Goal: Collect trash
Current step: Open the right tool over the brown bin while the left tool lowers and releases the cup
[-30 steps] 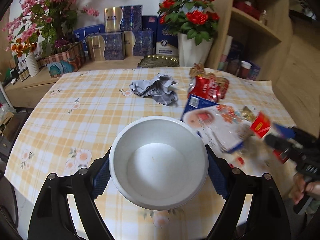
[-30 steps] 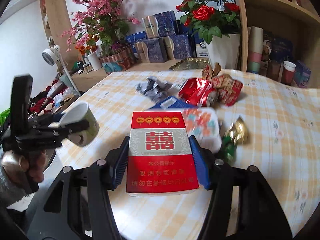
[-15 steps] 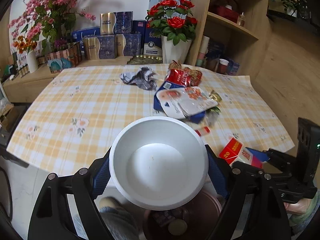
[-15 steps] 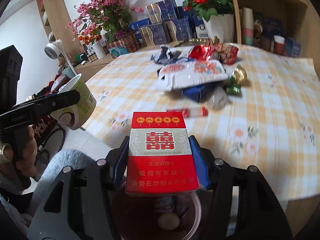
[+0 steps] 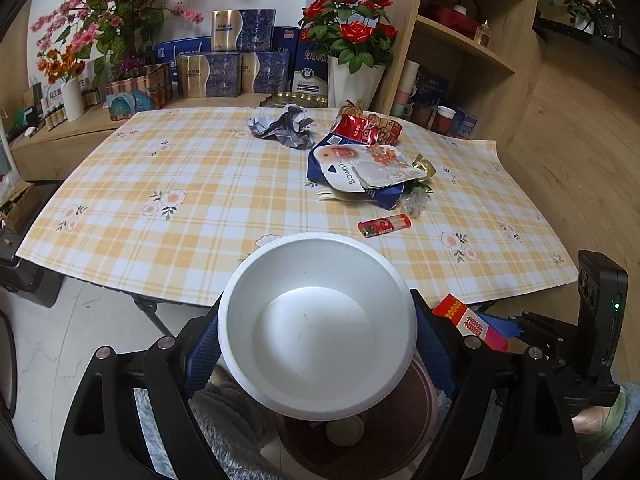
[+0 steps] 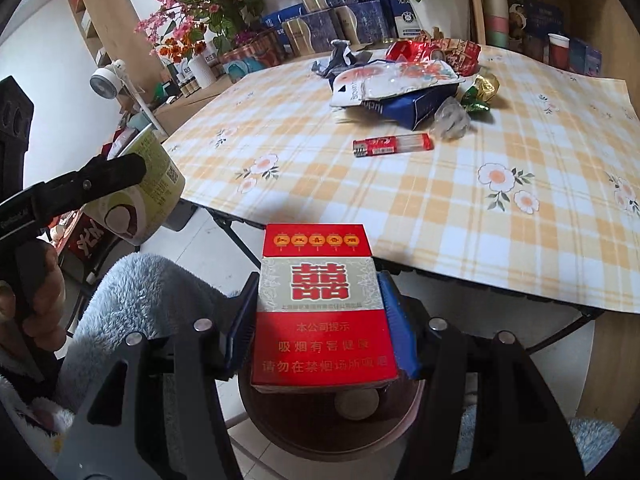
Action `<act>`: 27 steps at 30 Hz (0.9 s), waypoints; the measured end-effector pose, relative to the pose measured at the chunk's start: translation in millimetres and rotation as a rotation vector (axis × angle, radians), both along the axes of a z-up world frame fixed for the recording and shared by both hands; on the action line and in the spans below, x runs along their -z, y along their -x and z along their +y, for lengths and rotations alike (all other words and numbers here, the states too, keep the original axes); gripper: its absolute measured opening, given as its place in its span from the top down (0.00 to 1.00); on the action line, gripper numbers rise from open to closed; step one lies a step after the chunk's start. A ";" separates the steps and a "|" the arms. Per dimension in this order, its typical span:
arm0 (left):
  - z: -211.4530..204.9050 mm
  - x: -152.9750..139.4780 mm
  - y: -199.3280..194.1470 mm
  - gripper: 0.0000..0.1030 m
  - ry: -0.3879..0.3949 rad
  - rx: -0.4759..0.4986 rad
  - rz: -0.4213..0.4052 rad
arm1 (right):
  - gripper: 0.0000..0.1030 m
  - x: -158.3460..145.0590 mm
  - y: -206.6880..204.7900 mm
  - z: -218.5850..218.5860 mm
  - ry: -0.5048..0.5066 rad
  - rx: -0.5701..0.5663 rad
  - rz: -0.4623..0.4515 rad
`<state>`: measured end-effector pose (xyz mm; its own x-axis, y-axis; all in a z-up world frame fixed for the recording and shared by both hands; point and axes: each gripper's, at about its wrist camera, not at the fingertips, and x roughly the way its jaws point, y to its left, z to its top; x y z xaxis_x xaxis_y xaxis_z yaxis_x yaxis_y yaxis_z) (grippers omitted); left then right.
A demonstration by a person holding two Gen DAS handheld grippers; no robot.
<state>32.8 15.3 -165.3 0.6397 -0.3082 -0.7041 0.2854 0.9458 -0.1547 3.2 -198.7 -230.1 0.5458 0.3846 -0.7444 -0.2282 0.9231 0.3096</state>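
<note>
We see the left claw [image 5: 318,330] clamped on a white bowl [image 5: 317,324], mouth tilted toward us, over the brown bin [image 6: 320,416]. The right claw [image 6: 322,320] grips a red cigarette pack [image 6: 324,308], long axis pointing away toward the worktop [image 6: 460,200], seemingly above that bin too.

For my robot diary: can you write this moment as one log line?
left gripper: shut on paper bowl | right gripper: shut on cigarette pack | both above bin

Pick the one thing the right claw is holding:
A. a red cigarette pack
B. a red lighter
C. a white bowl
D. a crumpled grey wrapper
A: the right claw is shut on the cigarette pack, over the bin; the lighter lies on the table.
</note>
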 end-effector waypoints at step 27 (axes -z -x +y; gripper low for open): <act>-35.2 61.6 24.2 0.19 -0.083 0.095 0.042 | 0.08 -16.2 17.7 -52.0 0.150 0.384 -0.201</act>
<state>8.6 -19.9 -226.9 0.5800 -0.3056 -0.7552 0.3697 0.9248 -0.0903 -14.5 -250.6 -213.9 0.7667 0.0222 -0.6416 0.0973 0.9838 0.1503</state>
